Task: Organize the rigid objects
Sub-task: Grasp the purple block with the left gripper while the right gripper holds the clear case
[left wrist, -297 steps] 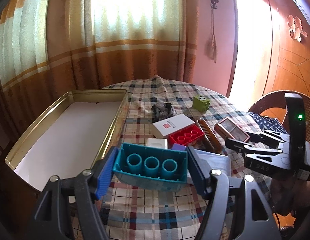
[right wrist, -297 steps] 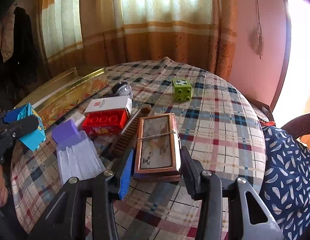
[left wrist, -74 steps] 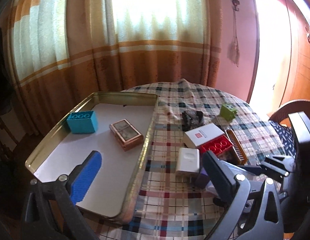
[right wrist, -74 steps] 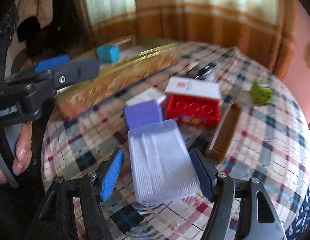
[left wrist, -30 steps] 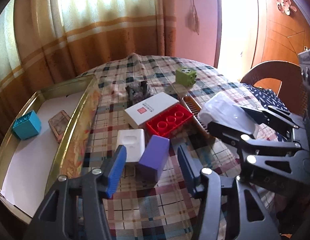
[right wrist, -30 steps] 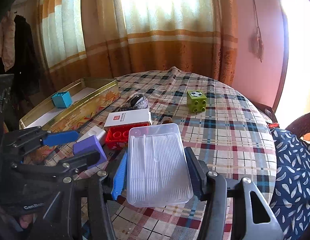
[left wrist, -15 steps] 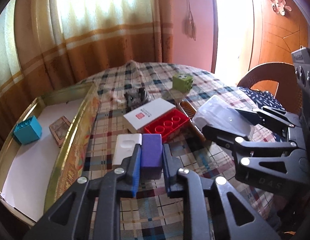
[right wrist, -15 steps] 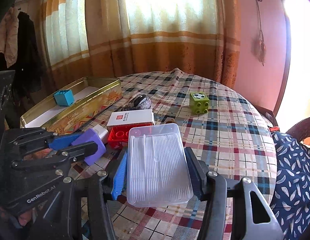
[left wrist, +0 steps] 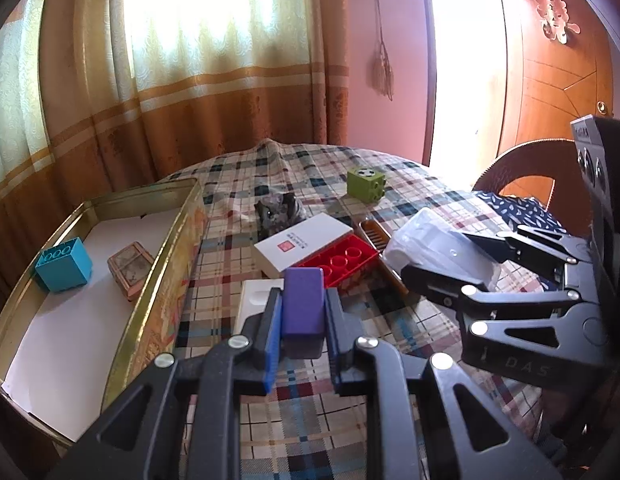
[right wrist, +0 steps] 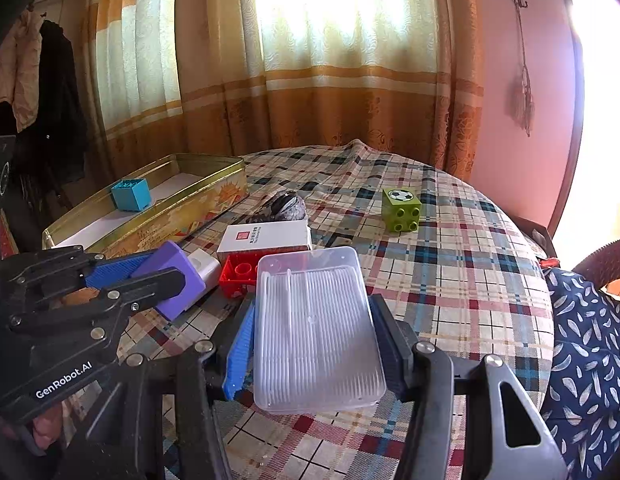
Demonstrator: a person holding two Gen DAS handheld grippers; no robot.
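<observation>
Left wrist view: the left gripper is seen at lower centre, its jaws closed tight on the purple block, which is pinched by its long sides. Just left of the block a white box lies on the plaid tablecloth. Behind these, at frame centre, a white carton rests partly on a red brick, with a brown comb to their right. A green cube stands farther back, well apart. At the left of the frame, the gold tin tray holds a blue brick and a copper-framed box, set apart from each other. At the right of the frame, the right gripper is seen from the side.

Right wrist view: the right gripper, lower centre, is partly open and clamped on the clear plastic case, gripped across its width. The left gripper with the purple block appears at left.
</observation>
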